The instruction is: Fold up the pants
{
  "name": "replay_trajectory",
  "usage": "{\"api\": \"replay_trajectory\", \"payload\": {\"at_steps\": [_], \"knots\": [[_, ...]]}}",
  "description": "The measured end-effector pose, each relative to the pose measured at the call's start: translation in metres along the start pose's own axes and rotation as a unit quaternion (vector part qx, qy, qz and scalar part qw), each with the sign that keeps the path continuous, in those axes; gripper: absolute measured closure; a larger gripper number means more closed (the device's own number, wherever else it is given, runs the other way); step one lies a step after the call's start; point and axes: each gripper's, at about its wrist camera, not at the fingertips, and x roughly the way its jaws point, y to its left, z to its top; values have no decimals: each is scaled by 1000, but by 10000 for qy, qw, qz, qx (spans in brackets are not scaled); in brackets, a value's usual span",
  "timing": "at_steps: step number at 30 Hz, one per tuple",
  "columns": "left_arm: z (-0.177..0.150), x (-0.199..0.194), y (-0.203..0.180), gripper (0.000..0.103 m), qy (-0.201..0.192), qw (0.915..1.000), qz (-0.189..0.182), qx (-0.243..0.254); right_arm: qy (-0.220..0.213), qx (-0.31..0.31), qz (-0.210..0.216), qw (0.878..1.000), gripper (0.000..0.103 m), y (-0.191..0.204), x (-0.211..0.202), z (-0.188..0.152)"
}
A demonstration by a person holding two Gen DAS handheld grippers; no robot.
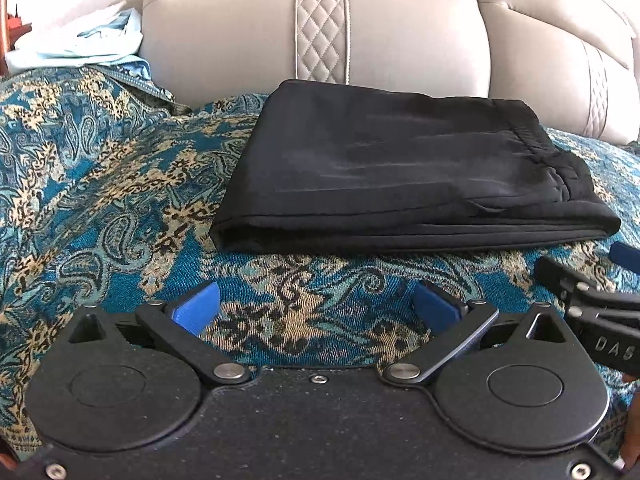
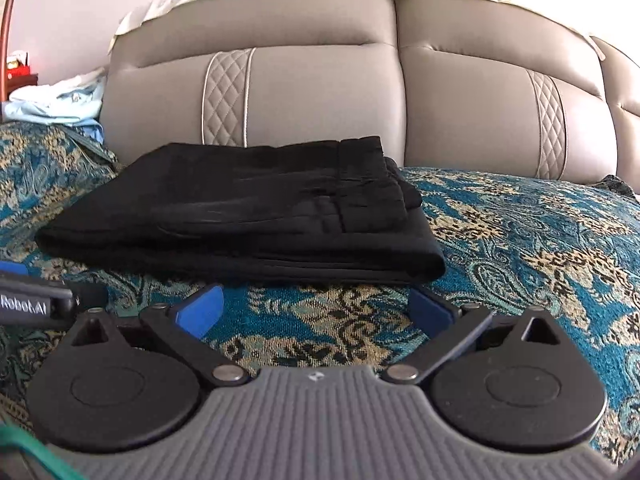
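Note:
Black pants lie folded into a compact rectangle on the patterned bedspread, waistband toward the right. They also show in the right wrist view. My left gripper is open and empty, hovering just in front of the fold's near edge. My right gripper is open and empty, also just in front of the near edge, toward the waistband end. The right gripper's body shows at the right edge of the left wrist view; the left gripper's body shows at the left edge of the right wrist view.
A teal and gold paisley bedspread covers the bed. A padded beige headboard rises behind the pants. Light blue and white cloth is heaped at the far left. A wooden stand is at far left.

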Motion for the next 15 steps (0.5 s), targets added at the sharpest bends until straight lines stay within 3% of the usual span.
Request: {"api": "replay_trajectory", "payload": {"at_steps": [15], "knots": [[10,8,0,0,293,9995,41,-62,138,-221,14,9997,0,9,8,3]]}}
